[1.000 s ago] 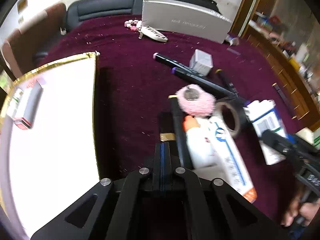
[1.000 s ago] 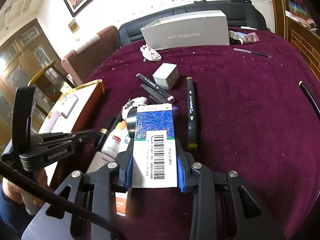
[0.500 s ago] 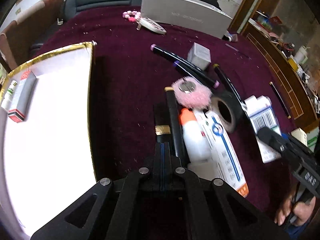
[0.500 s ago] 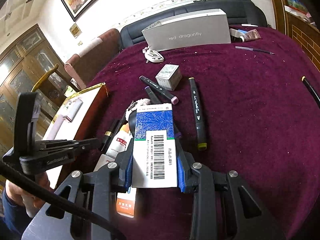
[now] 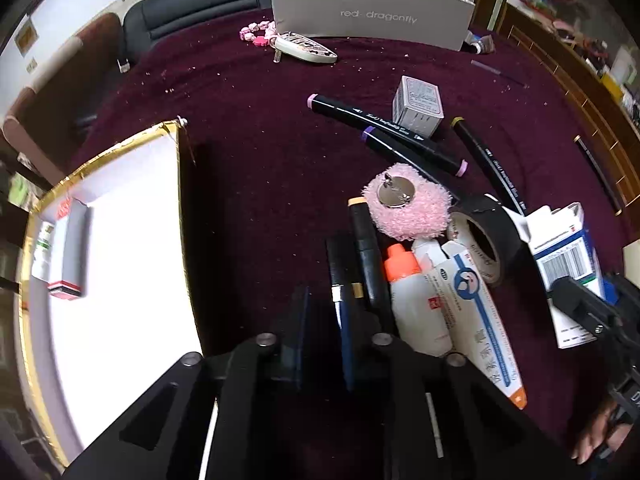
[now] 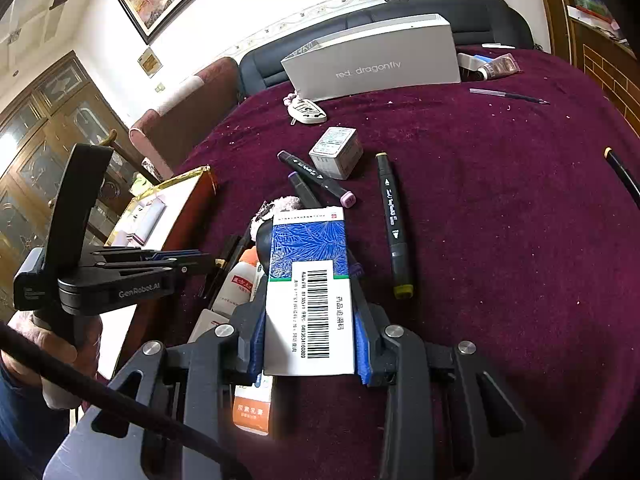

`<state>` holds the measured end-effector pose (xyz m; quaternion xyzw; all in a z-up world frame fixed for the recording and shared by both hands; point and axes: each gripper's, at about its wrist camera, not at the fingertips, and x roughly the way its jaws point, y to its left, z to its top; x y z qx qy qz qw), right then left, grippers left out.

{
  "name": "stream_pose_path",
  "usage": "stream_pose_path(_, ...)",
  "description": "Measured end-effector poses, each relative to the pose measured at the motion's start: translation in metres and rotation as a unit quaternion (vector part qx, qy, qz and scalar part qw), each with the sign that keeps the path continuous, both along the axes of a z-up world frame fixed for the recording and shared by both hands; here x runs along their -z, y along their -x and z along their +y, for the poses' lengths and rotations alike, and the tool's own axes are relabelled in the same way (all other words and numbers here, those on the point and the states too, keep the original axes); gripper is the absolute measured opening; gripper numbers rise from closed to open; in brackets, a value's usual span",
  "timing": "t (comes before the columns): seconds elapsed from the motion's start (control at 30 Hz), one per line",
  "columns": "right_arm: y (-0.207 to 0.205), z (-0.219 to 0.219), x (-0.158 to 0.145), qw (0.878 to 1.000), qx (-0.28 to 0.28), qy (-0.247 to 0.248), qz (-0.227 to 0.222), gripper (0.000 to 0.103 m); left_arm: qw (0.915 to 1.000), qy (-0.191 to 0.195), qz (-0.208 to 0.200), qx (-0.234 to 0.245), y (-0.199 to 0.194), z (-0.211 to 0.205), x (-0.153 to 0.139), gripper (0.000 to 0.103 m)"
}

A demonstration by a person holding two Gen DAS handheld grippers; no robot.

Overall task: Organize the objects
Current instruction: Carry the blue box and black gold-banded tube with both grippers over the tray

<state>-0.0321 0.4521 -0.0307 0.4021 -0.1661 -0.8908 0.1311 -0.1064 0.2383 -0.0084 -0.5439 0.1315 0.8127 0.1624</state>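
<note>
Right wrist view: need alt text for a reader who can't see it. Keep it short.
The right gripper is clamped on a blue-and-white medicine box with a barcode, above a maroon tablecloth strewn with black markers and a small grey box. At left, the left gripper, jaws opening and empty, hangs beside a gold-edged open box.

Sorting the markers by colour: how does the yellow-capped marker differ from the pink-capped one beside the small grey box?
The yellow-capped marker lies alone on the cloth, running roughly toward the camera; the pink-capped marker lies slanted, next to the small grey box and crossing over a purple-capped marker. Its end caps are pink, the other's yellow. Both have black barrels with white print, and neither is held.
</note>
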Motion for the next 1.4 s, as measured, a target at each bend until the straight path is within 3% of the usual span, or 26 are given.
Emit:
stream_pose_path(0.13, 0.0, 0.001, 0.0, 1.0, 0.0, 0.001, -0.001, 0.032, 1.0, 0.009, 0.001, 0.002, 0.002, 0.001, -0.002, 0.024)
stream_pose_path(0.27, 0.0, 0.001, 0.0, 1.0, 0.001, 0.003, -0.002, 0.032, 0.9999, -0.006, 0.002, 0.01, 0.0, 0.003, -0.008, 0.024)
stream_pose_path(0.53, 0.0, 0.001, 0.001, 1.0, 0.001, 0.002, -0.003, 0.032, 0.9996, 0.019, 0.004, 0.021, 0.003, 0.015, -0.005, 0.023)
stream_pose_path(0.6, 0.0, 0.0, 0.001, 1.0, 0.001, 0.002, -0.004, 0.032, 0.9996, 0.022, 0.008, 0.018, 0.006, 0.017, -0.005, 0.021)
stream_pose_path(0.67, 0.0, -0.001, 0.001, 1.0, 0.001, 0.001, -0.004, 0.032, 0.9991, 0.038, -0.012, 0.016, 0.009, 0.019, 0.008, 0.016)
stream_pose_path(0.9, -0.001, 0.0, 0.001, 1.0, 0.001, 0.001, -0.004, 0.032, 0.9996, 0.001, 0.027, -0.006, 0.001, 0.013, 0.025, 0.014)
stream_pose_path(1.17, -0.003, 0.001, -0.004, 1.0, 0.005, 0.0, 0.01, 0.032, 0.9921, -0.117, 0.005, -0.044, -0.009, -0.02, 0.031, 0.013)
stream_pose_path(1.4, -0.004, 0.002, -0.007, 1.0, 0.007, 0.0, 0.017, 0.032, 0.9849, -0.168, 0.013, -0.039, -0.023, -0.04, 0.018, 0.013)
